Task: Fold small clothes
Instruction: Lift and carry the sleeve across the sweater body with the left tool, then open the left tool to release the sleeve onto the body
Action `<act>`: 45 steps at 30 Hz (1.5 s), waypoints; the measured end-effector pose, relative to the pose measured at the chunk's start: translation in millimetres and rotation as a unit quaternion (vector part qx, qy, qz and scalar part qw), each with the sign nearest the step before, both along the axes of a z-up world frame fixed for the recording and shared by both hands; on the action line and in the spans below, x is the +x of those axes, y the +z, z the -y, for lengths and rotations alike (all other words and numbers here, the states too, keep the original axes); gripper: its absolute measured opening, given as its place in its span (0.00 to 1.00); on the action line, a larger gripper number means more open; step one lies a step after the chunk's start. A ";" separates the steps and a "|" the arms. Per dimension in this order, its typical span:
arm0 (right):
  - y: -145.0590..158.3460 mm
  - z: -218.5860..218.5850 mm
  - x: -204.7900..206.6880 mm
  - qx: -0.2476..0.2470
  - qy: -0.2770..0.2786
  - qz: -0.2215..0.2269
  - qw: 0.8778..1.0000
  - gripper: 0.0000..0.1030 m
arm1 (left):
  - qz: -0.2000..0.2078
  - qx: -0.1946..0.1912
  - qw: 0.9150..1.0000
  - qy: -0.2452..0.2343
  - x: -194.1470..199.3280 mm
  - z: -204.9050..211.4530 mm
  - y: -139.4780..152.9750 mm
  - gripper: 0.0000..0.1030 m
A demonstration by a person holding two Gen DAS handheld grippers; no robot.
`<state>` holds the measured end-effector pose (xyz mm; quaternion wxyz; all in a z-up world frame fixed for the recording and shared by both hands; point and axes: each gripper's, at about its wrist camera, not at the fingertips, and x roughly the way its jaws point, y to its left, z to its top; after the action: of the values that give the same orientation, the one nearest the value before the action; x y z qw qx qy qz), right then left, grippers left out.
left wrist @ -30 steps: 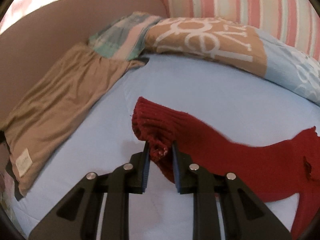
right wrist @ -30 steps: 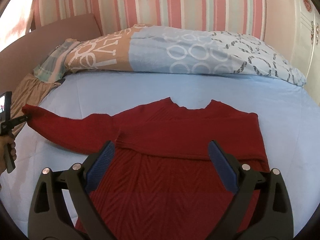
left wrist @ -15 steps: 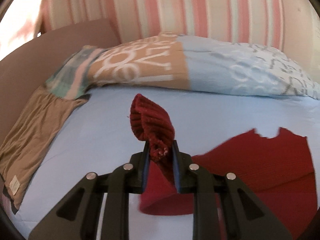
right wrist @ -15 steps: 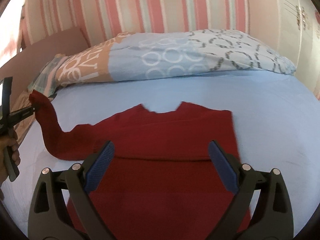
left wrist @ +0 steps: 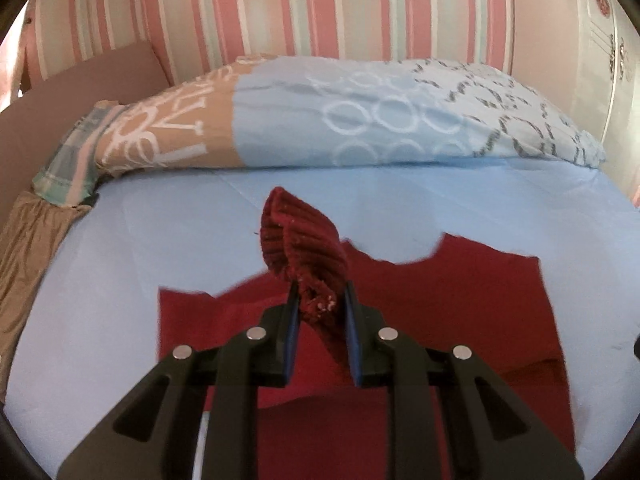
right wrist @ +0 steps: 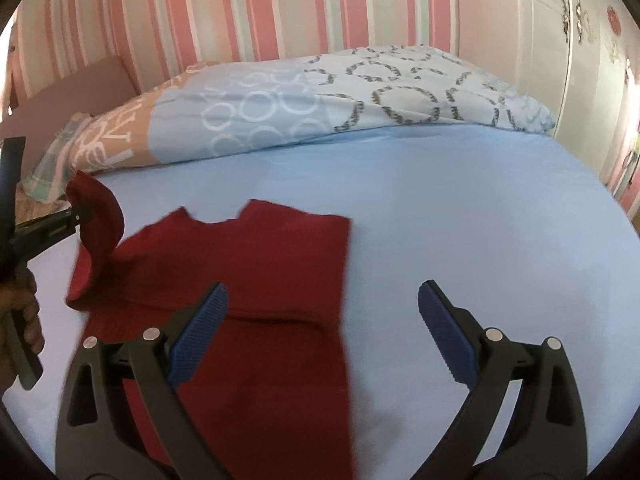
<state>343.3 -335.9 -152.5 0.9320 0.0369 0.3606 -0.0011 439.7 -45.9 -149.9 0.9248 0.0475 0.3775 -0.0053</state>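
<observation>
A red knitted sweater [right wrist: 256, 264] lies flat on the light blue bed sheet [right wrist: 460, 208]; it also shows in the left wrist view [left wrist: 460, 300]. My left gripper [left wrist: 320, 304] is shut on the ribbed cuff of the sweater's left sleeve [left wrist: 300, 240] and holds it lifted above the sweater's body. In the right wrist view the left gripper [right wrist: 78, 216] sits at the far left with the sleeve [right wrist: 96, 216] hanging from it. My right gripper [right wrist: 322, 320] is open and empty, above the sweater's right edge.
A long patterned pillow [left wrist: 360, 120] lies across the head of the bed against the striped wall [left wrist: 320, 8]. A tan cloth [left wrist: 28, 240] and a checked cloth [left wrist: 76, 152] lie at the left. A white wardrobe [right wrist: 592, 80] stands at the right.
My left gripper has carried the sleeve cuff up off the sheet and to the right, over the sweater's body. The right gripper has shifted to the right and stays open.
</observation>
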 end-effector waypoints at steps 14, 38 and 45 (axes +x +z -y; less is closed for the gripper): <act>-13.4 71.8 34.8 -0.006 -0.010 -0.002 1.000 0.93 | -0.042 0.018 0.999 -0.026 16.6 127.8 -53.0 0.20; -39.5 86.0 38.7 0.005 -0.020 -0.021 1.000 0.93 | -0.061 -0.070 0.993 -0.077 22.1 155.0 -86.0 0.61; -35.3 35.0 63.3 0.005 0.006 -0.022 1.000 0.93 | -0.044 -0.059 0.997 -0.013 16.2 56.0 -80.0 0.61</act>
<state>406.7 -370.9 -187.8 0.9235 0.0392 0.3815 0.0049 456.0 -101.8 -229.9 0.9084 -0.0020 0.4159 -0.0416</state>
